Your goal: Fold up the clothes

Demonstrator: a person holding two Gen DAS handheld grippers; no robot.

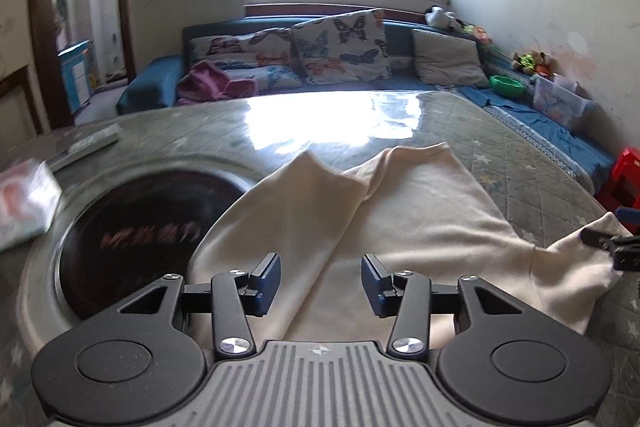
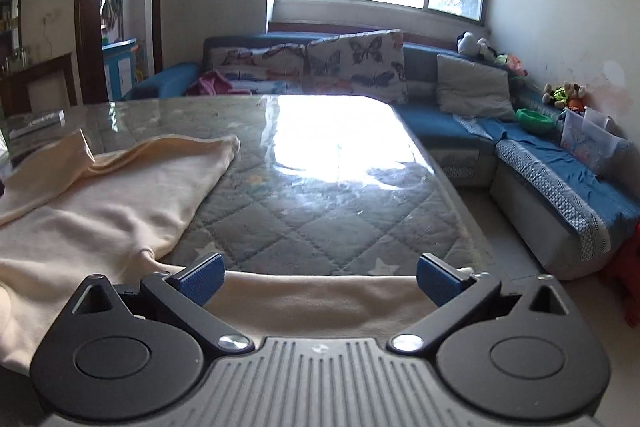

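Cream garment spread on my table, both grippers hovering open over its near edge.

I see the cream garment [image 1: 400, 211] lying rumpled and partly folded on the quilted, glass-topped table [image 2: 320, 187], reaching toward the near edge. My left gripper [image 1: 320, 281] stands half open above a fold, gripping nothing; my right gripper [image 2: 318, 281] gapes wide over the hem, pads clear. A dark round hob [image 1: 136, 235] sits just beside the cloth, a packet [image 1: 24, 203] near the left edge. Beyond, a blue sofa [image 2: 440, 123] with butterfly cushions [image 1: 340, 47].
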